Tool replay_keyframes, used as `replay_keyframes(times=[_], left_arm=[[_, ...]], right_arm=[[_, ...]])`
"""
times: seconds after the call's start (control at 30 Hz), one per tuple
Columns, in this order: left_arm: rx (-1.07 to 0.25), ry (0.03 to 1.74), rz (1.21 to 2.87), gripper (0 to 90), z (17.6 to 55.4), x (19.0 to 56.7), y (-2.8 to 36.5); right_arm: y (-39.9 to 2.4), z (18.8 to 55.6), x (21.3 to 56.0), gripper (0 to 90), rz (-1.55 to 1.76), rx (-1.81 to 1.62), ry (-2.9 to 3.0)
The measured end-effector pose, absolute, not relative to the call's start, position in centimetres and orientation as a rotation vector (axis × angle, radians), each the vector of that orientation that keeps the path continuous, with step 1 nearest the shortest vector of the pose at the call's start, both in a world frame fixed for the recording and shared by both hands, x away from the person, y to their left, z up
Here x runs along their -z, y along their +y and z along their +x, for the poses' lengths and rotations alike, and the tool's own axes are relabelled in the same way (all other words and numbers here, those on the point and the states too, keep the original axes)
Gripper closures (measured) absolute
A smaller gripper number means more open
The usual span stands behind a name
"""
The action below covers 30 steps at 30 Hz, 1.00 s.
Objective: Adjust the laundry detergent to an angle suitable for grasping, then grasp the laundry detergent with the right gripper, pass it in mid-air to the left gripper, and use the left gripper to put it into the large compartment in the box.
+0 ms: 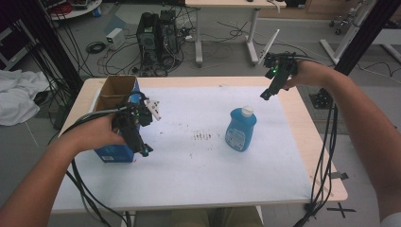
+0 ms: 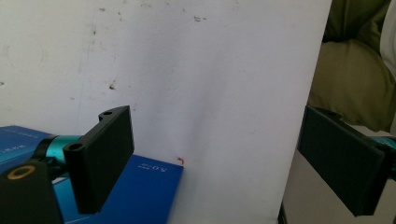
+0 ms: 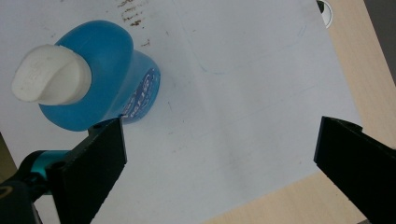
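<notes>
The blue bottle point(image 1: 241, 129) with its white cap point(image 1: 247, 111) stands upright on the white sheet point(image 1: 198, 161) that covers the counter point(image 1: 309, 137), right of centre. The right tongs point(image 1: 265, 94) hang above the counter's far right part, well apart from the bottle, jaws spread wide with nothing between them. The left tongs point(image 1: 145, 151) hover just in front of the open blue box point(image 1: 116, 101) at the counter's left side, jaws also wide open and empty.
</notes>
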<state>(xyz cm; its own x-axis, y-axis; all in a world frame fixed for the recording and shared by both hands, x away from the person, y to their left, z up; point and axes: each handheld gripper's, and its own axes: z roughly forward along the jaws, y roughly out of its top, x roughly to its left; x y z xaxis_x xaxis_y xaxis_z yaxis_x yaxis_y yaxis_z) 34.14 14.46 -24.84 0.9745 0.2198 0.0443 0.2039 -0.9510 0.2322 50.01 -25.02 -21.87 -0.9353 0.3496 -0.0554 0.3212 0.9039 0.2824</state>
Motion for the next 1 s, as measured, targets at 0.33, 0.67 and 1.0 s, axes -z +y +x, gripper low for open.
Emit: replay_keyframes(times=[0.33, 0.67, 1.0], left_arm=[[-0.107, 0.313, 2.898, 10.7, 33.9, 24.8, 14.4], [-0.123, 0.317, 2.908, 10.7, 34.3, 25.0, 14.3], [-0.133, 0.307, 2.904, 10.7, 34.6, 25.2, 13.9]], right_arm=[[-25.5, 49.5, 21.7, 1.4, 0.545, -0.436, 2.950], [-26.0, 48.8, 21.9, 1.4, 0.564, -0.443, 2.942], [-27.8, 47.5, 22.7, 1.4, 0.629, -0.543, 2.900]])
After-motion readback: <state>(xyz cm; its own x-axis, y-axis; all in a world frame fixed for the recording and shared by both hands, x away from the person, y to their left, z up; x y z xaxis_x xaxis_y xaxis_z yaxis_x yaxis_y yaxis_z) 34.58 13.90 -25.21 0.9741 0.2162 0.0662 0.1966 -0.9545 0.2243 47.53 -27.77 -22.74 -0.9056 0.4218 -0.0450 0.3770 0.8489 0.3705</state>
